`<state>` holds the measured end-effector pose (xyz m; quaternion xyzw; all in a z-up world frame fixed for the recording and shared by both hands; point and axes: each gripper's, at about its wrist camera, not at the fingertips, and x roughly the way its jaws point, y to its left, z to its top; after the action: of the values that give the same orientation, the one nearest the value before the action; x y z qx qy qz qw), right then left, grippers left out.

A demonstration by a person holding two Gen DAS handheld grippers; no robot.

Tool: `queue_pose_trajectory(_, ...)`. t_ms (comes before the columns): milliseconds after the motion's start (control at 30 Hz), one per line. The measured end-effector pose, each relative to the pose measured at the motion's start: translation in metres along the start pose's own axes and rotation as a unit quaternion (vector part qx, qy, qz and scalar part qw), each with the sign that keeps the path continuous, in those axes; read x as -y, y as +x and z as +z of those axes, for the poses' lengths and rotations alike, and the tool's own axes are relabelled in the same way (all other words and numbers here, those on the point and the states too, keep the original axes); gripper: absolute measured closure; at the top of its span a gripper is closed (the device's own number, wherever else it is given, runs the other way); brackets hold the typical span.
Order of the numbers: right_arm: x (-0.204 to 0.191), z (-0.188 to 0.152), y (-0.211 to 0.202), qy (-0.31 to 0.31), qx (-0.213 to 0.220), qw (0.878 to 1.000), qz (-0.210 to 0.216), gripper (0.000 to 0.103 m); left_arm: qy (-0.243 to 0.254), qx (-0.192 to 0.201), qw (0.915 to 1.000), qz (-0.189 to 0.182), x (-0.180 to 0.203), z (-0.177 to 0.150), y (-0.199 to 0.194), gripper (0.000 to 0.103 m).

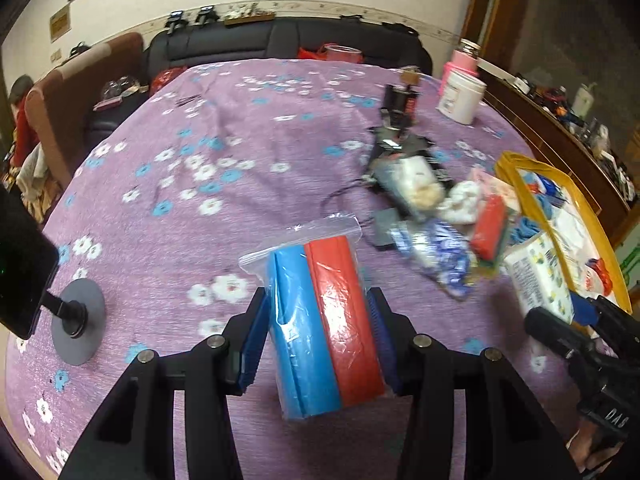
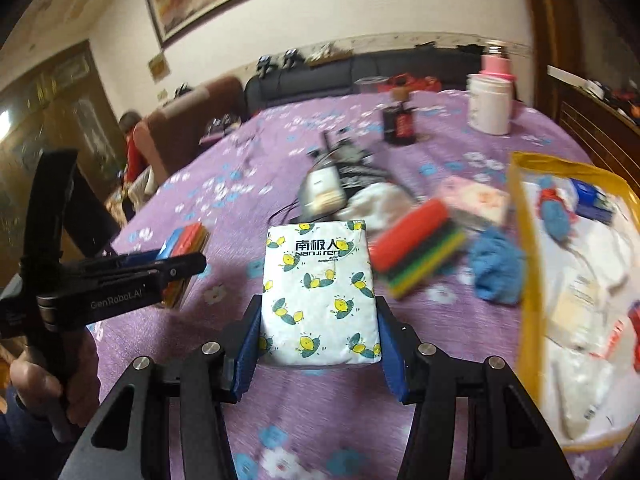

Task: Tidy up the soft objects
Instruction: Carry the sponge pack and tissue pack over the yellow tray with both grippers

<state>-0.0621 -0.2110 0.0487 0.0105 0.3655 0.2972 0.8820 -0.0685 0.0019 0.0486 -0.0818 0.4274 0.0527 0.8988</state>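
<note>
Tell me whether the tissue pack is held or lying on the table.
Held. The right gripper has its blue fingers pressed on both sides of the tissue pack.

"NanJiren" on tissue pack (image 2: 320, 292); "GenRobot.AI" on left tongs (image 2: 176, 268)

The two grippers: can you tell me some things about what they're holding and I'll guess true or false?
1. The left gripper holds a clear bag with a blue and a red foam piece. True.
2. The right gripper holds a pink bottle. False: it grips a tissue pack with lemon prints.
3. The tablecloth is purple with flowers. True.
4. The yellow-edged bag lies left of the tissue pack in the right wrist view. False: it lies to the right.
</note>
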Motion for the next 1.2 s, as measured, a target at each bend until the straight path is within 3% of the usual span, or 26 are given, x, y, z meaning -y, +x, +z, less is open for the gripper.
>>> queue_pose_trajectory(300,0.072,-0.006,-0.050,0.082,0.047,0.995,-0.024,0.047,0.046,-0.005,0.9986,-0.023,0.061,0.007,0.000,0.056)
queue_pose_trajectory(567,0.111,-0.008,-0.079,0.128,0.076,0.988,-0.047,0.047,0.083,-0.005,0.9949,-0.057,0.113,0.018,0.001,0.056)
queue_pose_trajectory(933,0.165,-0.014,-0.107,0.189,0.102,0.973,-0.085,0.047,0.134,-0.010,0.9837,-0.119,0.201,0.029,0.019,0.056)
queue_pose_trajectory(1200,0.200,-0.024,-0.120,0.226,0.103,0.960,-0.129,0.046,0.157,-0.032,0.9736,-0.163,0.270,0.027,0.053,0.056)
